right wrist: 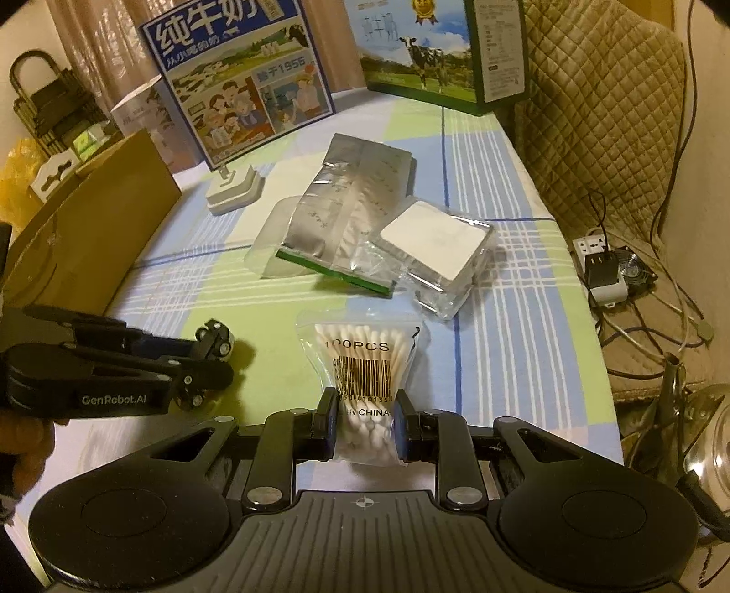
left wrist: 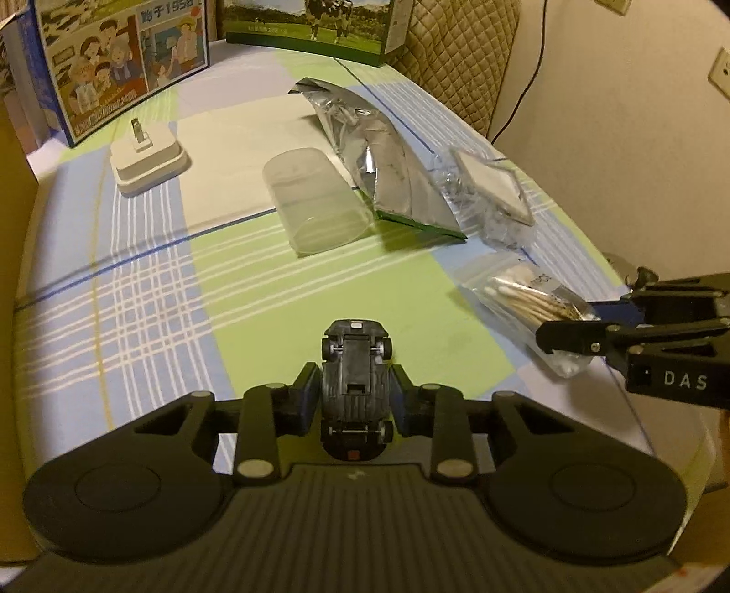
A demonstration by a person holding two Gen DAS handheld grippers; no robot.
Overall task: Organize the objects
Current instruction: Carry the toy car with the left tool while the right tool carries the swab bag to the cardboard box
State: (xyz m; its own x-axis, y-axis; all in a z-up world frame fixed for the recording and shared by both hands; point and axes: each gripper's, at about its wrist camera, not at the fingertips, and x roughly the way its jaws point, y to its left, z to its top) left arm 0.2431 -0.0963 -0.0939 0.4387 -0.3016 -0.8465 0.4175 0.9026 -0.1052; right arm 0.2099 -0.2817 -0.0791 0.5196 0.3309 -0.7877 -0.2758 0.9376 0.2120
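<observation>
A small dark toy car (left wrist: 355,365) lies upside down, wheels up, on the checked tablecloth (left wrist: 137,283). My left gripper (left wrist: 355,378) is shut on it, pads pressing its two sides. In the right wrist view the left gripper (right wrist: 200,365) comes in from the left, with the car's wheels (right wrist: 219,340) showing at its tip. A clear bag of cotton swabs (right wrist: 362,360) with a barcode label lies near the table's right edge. My right gripper (right wrist: 363,406) is shut on the bag's near end. The left wrist view shows the bag (left wrist: 529,296) and the right gripper (left wrist: 561,340) at the right.
Mid-table lie a clear plastic tub (left wrist: 315,200) on its side, a silver foil pouch (left wrist: 378,155) and a bagged white square pack (left wrist: 492,191). A white dock (left wrist: 148,159) and two milk boxes (left wrist: 118,68) (left wrist: 319,27) stand behind. A cardboard box (right wrist: 91,228) is left.
</observation>
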